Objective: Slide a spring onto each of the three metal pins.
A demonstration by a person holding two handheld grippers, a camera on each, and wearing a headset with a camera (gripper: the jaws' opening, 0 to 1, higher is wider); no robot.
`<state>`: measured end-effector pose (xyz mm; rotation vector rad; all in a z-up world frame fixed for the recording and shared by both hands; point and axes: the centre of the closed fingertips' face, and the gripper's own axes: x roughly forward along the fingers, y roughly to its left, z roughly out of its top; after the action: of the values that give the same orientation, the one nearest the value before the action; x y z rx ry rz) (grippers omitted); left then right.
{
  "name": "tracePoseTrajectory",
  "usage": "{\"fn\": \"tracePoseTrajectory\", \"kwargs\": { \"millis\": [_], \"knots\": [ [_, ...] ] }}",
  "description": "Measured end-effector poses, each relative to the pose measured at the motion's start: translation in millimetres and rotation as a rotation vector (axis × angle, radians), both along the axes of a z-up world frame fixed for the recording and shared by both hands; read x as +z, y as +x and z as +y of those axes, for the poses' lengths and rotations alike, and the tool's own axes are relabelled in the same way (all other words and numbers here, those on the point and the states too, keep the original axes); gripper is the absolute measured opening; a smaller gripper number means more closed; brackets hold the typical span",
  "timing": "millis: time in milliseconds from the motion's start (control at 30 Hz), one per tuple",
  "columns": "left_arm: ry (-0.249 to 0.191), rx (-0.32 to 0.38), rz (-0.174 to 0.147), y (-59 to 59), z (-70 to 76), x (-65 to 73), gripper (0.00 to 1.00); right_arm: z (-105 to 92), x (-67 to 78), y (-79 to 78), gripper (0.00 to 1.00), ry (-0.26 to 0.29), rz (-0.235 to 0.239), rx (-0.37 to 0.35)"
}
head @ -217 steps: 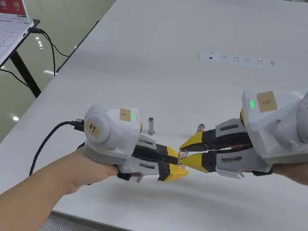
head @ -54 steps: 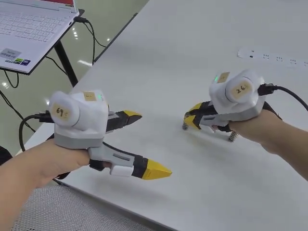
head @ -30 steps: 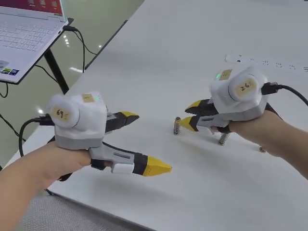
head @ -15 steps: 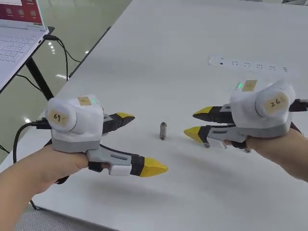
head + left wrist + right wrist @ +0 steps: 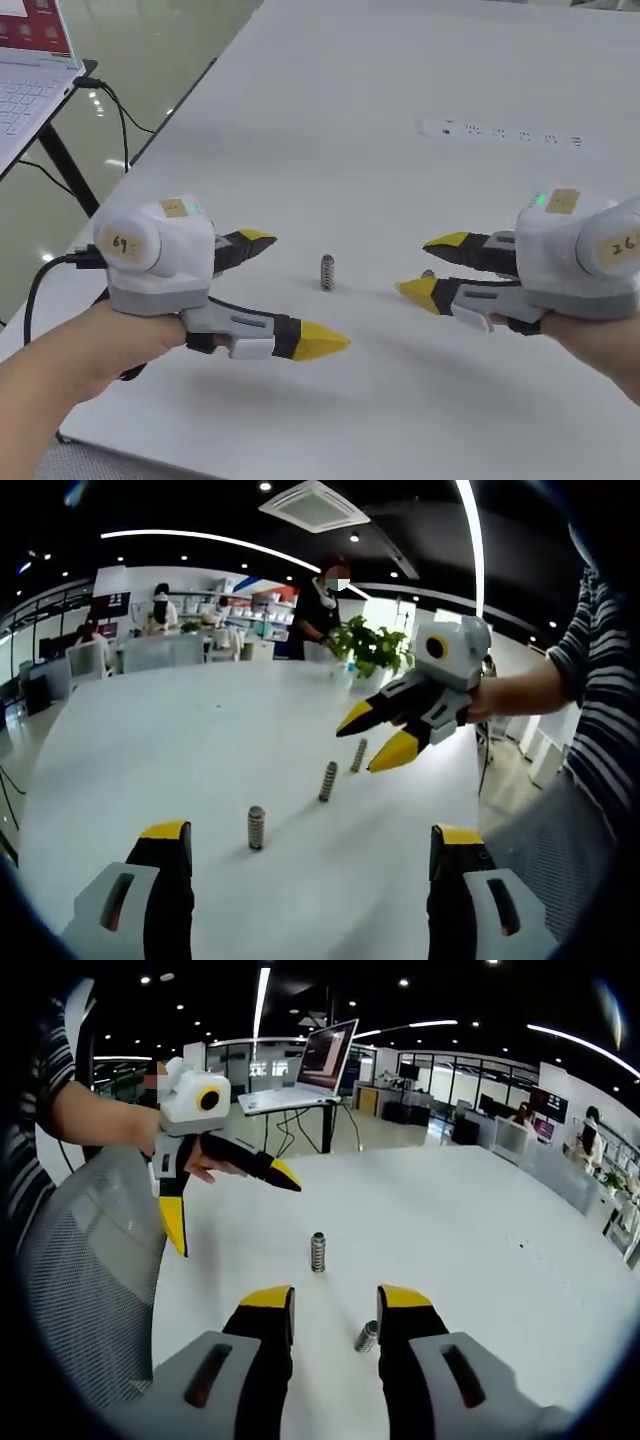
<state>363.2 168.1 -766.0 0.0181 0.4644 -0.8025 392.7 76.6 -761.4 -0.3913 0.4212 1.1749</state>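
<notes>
Three short metal pins stand on the white table, each with a spring around it: the nearest pin (image 5: 256,827), the middle pin (image 5: 328,781) and the far pin (image 5: 359,755). In the head view one sprung pin (image 5: 327,272) stands alone between the grippers, and a second pin (image 5: 428,273) peeks out beside the right gripper's lower jaw. My left gripper (image 5: 290,290) is open wide and holds nothing. My right gripper (image 5: 430,265) is open and empty too. In its own view a sprung pin (image 5: 367,1336) sits just ahead of the right gripper (image 5: 336,1298), and another pin (image 5: 318,1251) farther off.
A white power strip (image 5: 497,132) lies at the back of the table (image 5: 330,120). A laptop (image 5: 25,60) stands on a stand off the left edge, with a black cable hanging below. A mesh chair (image 5: 90,1260) is near the table's front edge.
My right gripper has opened off the sprung pin and drawn back to the right, leaving it upright. The left gripper has stayed open and about where it was.
</notes>
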Motion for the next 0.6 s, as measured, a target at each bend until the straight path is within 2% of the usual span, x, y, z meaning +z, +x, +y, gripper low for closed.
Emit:
{"fn": "tracePoseTrajectory", "kwargs": {
  "millis": [300,533,600],
  "knots": [
    [0.003,-0.007,-0.003,-2.9,-1.3,-0.1,0.97,-44.0,-6.4,-11.6,0.43,0.028,0.042,-0.072],
    [0.000,-0.011,-0.025,-8.9,3.6,3.0,0.98,-67.8,-3.9,-24.4,0.58,0.115,0.062,-0.109],
    [-0.020,-0.012,-0.044,-10.6,4.9,7.0,0.98,-73.1,-2.6,-27.3,0.64,0.142,0.069,-0.120]
  ]
}}
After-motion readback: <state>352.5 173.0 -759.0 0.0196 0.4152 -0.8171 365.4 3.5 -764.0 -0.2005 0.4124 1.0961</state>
